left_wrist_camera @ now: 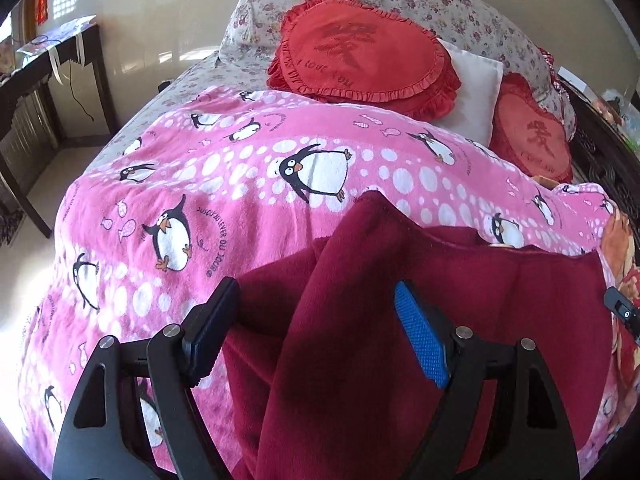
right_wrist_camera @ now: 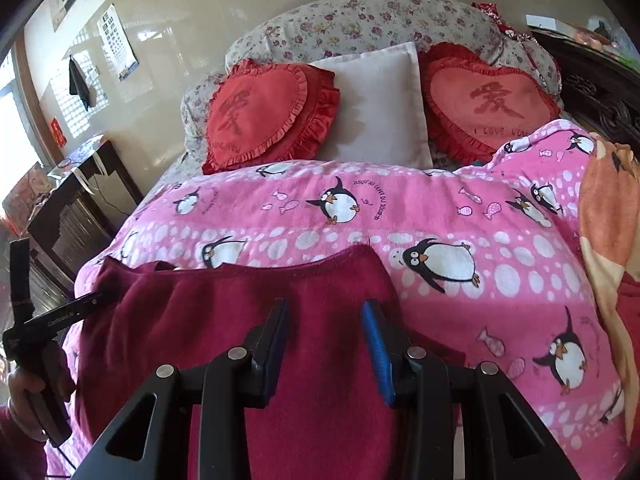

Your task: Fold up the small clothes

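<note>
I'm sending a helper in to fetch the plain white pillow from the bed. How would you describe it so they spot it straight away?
Go to the head of the bed, past the pink penguin blanket, where cushions lean on a long floral bolster. The white pillow stands between two red heart-shaped cushions. It alone is square, plain and unfrilled.

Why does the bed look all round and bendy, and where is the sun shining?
Both wrist views use fisheye lenses, so the pink penguin blanket bulges like a dome. In the left wrist view sun glares white at its lower left edge; in the right wrist view the window side at far left is washed out.
</note>
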A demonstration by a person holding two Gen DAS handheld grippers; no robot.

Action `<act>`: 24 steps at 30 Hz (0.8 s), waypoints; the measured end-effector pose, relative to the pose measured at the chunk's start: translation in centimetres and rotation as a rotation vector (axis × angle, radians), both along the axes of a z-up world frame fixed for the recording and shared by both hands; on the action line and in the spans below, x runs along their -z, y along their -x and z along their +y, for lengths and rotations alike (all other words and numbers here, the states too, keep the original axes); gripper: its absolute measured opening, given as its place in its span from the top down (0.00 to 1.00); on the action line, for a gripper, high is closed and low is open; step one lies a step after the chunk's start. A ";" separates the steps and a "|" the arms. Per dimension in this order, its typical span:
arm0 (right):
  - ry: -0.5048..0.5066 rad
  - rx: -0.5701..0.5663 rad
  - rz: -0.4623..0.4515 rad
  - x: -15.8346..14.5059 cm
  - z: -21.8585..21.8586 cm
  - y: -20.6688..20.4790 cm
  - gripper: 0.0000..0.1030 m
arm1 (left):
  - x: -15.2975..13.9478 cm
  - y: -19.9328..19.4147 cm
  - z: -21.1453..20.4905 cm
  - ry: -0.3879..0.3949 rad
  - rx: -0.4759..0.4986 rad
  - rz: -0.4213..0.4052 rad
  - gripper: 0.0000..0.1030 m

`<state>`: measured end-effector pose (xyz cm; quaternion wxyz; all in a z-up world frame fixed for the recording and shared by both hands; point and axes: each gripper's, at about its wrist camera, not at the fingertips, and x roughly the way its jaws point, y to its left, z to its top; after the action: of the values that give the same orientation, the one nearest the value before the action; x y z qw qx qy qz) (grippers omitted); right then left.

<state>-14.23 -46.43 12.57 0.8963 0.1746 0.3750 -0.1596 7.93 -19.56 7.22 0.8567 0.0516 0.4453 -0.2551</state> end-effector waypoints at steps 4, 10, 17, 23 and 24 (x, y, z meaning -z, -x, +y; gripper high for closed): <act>0.020 -0.008 0.011 -0.3 1.7 2.3 0.64 | -0.5 2.0 1.2 -0.001 0.016 -0.008 0.22; -0.011 0.031 0.063 2.5 0.8 2.3 0.64 | -0.1 3.8 2.5 -0.017 0.011 0.020 0.22; -0.020 0.027 0.050 -0.1 1.7 3.0 0.64 | -0.1 5.9 5.5 0.030 -0.007 0.066 0.22; 0.006 0.019 0.063 -0.2 2.6 5.3 0.64 | 0.6 7.3 7.5 0.033 -0.017 0.074 0.22; -0.002 0.025 0.086 0.6 2.3 5.2 0.64 | 1.0 7.6 7.7 0.030 -0.019 0.076 0.22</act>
<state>-19.48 -44.10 12.02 0.8772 0.1732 0.4109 -0.1779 0.34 -11.84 6.27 0.8421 0.0251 0.4743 -0.2555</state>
